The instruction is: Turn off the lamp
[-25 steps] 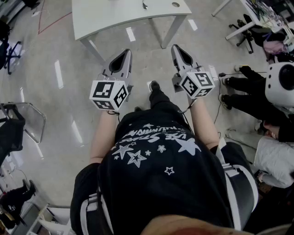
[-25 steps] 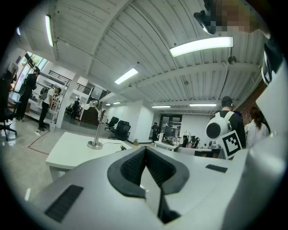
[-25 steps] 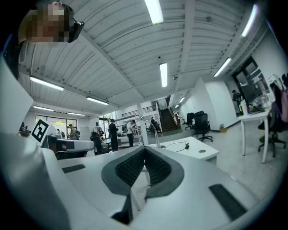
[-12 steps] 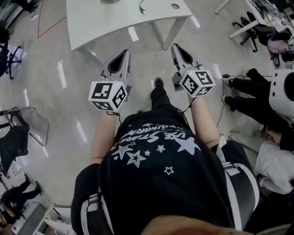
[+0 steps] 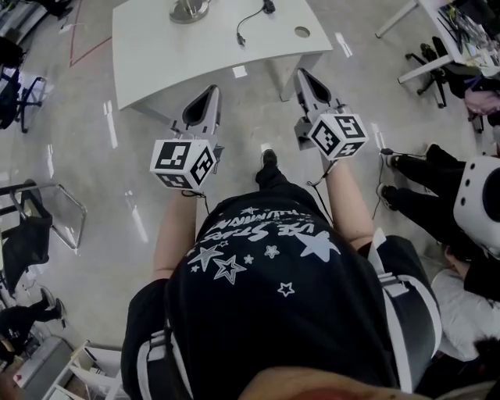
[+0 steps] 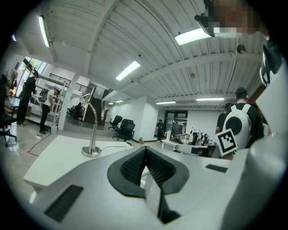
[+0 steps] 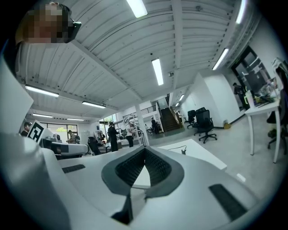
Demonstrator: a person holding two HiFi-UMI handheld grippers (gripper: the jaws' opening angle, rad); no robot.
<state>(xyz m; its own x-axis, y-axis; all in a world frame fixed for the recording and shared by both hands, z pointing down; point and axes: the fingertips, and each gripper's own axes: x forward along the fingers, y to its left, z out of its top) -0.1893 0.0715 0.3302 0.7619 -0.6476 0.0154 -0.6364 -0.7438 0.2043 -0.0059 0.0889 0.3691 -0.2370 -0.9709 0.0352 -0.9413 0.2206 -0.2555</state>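
Observation:
The lamp stands on a white table (image 5: pixel 156 55) ahead of me. In the head view only its round silver base (image 5: pixel 190 9) shows at the top edge. The left gripper view shows that base (image 6: pixel 91 152) with a curved stem rising from it. In the right gripper view the lamp (image 7: pixel 130 122) shows small, just above the jaws. My left gripper (image 5: pixel 211 92) and right gripper (image 5: pixel 301 75) are held level side by side, short of the table's near edge. Both (image 6: pixel 145 150) (image 7: pixel 145 150) are shut with nothing between the pads.
A black cable (image 5: pixel 250 17) and a round cable hole (image 5: pixel 301 32) lie on the table. A person in a white helmet (image 5: pixel 480 199) sits at the right with legs (image 5: pixel 414 168) stretched over the floor. Chairs (image 5: pixel 27 226) stand at the left, and desks with office chairs (image 6: pixel 123 128) further off.
The table has come nearer, and its lamp base and cable have entered the head view. Both grippers moved forward toward it, still shut and side by side.

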